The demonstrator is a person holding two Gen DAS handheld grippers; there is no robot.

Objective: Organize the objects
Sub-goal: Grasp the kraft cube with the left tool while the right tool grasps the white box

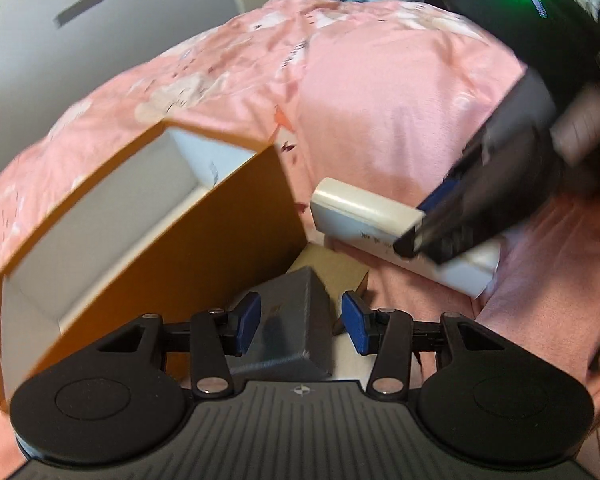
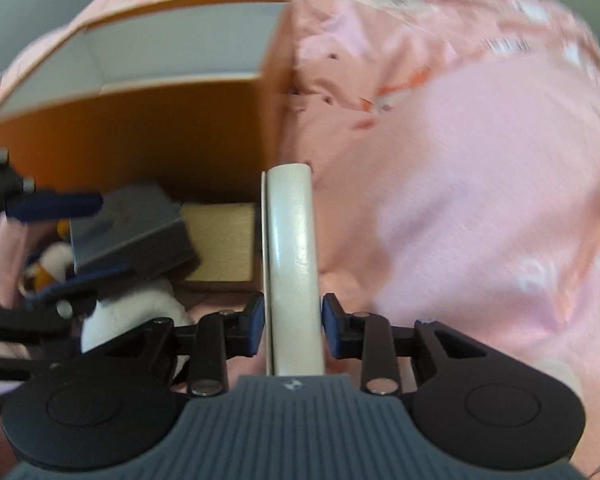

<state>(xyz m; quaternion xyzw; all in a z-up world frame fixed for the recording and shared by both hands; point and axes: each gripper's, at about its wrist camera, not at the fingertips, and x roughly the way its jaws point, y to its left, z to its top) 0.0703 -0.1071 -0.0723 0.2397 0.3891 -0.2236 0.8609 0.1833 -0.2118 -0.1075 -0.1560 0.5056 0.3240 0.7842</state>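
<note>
An orange box point(image 1: 204, 236) with a white inside point(image 1: 112, 216) lies open on a pink bed; it also shows in the right wrist view point(image 2: 140, 136). My left gripper point(image 1: 300, 322) is shut on a small grey box point(image 1: 296, 320), seen from the right wrist too point(image 2: 132, 232). My right gripper point(image 2: 293, 326) is shut on a flat white case point(image 2: 294, 256), held on edge just right of the orange box; the left wrist view shows the case point(image 1: 364, 208) in that gripper point(image 1: 432, 224).
A tan cardboard box point(image 2: 224, 240) lies in front of the orange box. A white and orange plush toy point(image 2: 136, 312) lies by it at lower left. Pink patterned bedding point(image 1: 380, 92) spreads all around. A grey wall point(image 1: 60, 40) stands behind the bed.
</note>
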